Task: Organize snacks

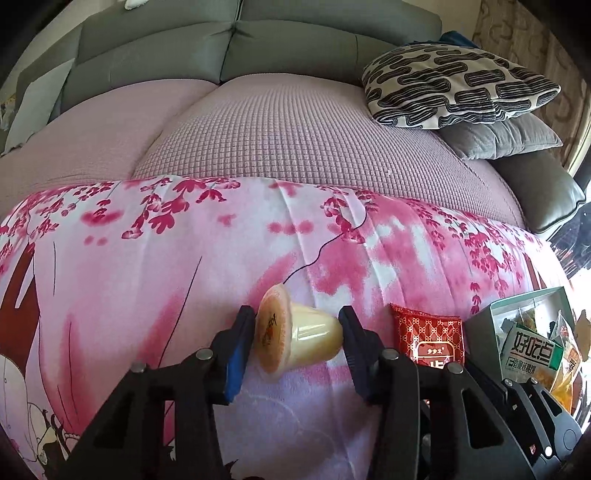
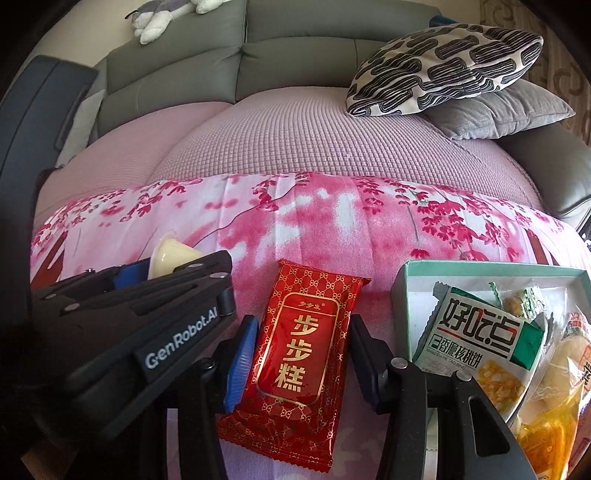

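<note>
One jelly cup [image 1: 295, 332]: pale yellow, orange foil lid, tipped sideways on pink floral cloth [image 1: 184, 258], clamped lid-to-base in left claw [image 1: 297, 330]. One red packet [image 2: 295, 350] flat between right claw [image 2: 303, 350] pads, touching both. Right view alone shows teal box [image 2: 402, 284] interior, several snack packs, plush toy [image 2: 162, 14].
</note>
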Motion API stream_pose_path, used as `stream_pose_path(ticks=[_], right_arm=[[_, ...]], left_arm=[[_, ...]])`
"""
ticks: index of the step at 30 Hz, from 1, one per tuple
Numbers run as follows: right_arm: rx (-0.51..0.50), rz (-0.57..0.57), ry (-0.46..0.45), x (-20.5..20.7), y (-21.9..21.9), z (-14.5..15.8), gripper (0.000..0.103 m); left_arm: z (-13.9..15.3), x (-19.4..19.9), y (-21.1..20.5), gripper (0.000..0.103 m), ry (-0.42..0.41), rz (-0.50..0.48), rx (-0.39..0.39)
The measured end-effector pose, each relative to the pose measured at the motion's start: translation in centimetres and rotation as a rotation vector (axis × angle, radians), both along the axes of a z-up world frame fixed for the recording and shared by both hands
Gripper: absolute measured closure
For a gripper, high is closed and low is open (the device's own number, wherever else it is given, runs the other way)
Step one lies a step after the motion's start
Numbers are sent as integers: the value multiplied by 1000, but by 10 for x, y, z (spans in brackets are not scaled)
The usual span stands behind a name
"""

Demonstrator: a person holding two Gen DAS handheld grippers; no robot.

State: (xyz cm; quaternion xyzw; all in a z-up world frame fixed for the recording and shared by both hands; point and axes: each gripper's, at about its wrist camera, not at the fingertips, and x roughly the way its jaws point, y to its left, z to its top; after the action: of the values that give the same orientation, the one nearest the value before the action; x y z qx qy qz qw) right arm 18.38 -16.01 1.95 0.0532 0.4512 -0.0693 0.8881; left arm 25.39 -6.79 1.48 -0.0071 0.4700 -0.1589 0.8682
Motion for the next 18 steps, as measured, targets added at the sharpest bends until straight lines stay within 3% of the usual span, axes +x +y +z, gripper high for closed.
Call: stream_pose_path(ticks=[7,16,18], right_arm=[[25,-6,-21,-2,-4,5,54],[32,19,-84,-10,1,25,54],[31,23,-95,-12,2,29,54]], left_arm=[[11,-7,29,55,-20,71,-38],[22,-14,45,64,-45,100,-69],[23,-14,45,77,-49,104,-67]])
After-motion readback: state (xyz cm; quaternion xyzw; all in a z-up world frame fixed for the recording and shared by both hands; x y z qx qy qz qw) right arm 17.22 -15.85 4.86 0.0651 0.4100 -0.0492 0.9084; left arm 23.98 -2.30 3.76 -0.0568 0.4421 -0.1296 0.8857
